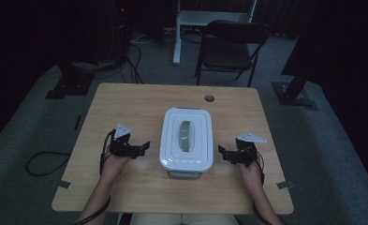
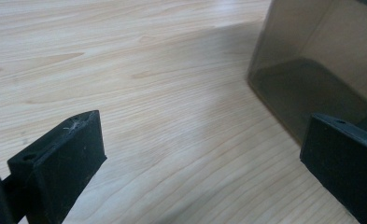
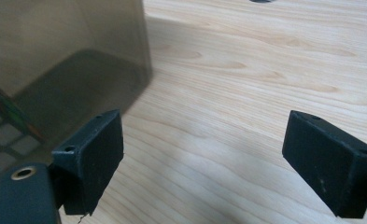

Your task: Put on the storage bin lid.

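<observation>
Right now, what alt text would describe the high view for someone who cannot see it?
A white-lidded storage box sits mid-table, flanked by a person's left gripper and right gripper, jaws open and pointing at it. A black chair stands beyond.

We see a pale wood-grain tabletop (image 2: pixel 148 84), smooth with a soft sheen; the rectangular storage box with a glossy white plastic lid (image 1: pixel 187 140) has smoky translucent plastic walls (image 3: pixel 64 51); the left hand-held gripper (image 2: pixel 204 163) and right hand-held gripper (image 3: pixel 204 158) have matt black, faintly scuffed jaws.
</observation>
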### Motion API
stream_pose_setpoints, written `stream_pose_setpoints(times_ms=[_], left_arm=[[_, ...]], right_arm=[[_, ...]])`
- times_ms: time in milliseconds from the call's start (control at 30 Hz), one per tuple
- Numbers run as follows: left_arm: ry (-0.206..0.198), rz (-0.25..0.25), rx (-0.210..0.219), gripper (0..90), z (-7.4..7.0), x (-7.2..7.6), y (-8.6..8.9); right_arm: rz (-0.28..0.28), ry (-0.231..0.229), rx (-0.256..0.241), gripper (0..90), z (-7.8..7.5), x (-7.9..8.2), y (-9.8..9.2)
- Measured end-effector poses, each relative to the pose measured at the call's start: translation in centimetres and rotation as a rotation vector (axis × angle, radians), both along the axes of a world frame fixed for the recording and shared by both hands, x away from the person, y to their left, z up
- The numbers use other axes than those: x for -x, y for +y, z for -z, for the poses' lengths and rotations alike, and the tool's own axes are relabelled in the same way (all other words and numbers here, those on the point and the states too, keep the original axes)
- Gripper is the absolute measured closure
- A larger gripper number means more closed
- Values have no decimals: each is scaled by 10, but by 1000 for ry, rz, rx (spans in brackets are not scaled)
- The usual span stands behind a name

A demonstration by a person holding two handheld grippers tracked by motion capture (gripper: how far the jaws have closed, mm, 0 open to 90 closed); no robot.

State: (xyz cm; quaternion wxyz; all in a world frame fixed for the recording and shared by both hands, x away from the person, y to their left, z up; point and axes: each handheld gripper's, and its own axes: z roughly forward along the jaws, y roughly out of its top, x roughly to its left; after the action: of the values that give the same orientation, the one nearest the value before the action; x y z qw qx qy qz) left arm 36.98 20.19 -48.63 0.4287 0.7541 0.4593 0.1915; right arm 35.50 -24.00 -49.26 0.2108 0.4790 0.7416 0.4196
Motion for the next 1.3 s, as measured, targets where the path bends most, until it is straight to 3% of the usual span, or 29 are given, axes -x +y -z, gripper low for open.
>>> stream_pose_setpoints(times_ms=[233,367,767,900,1300], left_arm=[[5,-29,3,5,4,4,13],[34,-45,3,5,8,8,24],[42,-111,6,5,11,18,50],[48,-151,-27,5,16,23,61],[76,-257,-25,5,19,36,89]], right_arm=[[21,6,6,123,3,4,-9],[37,12,13,123,5,7,-17],[101,19,27,123,9,22,-39],[128,18,22,123,10,25,-48],[217,32,53,123,17,36,-75]])
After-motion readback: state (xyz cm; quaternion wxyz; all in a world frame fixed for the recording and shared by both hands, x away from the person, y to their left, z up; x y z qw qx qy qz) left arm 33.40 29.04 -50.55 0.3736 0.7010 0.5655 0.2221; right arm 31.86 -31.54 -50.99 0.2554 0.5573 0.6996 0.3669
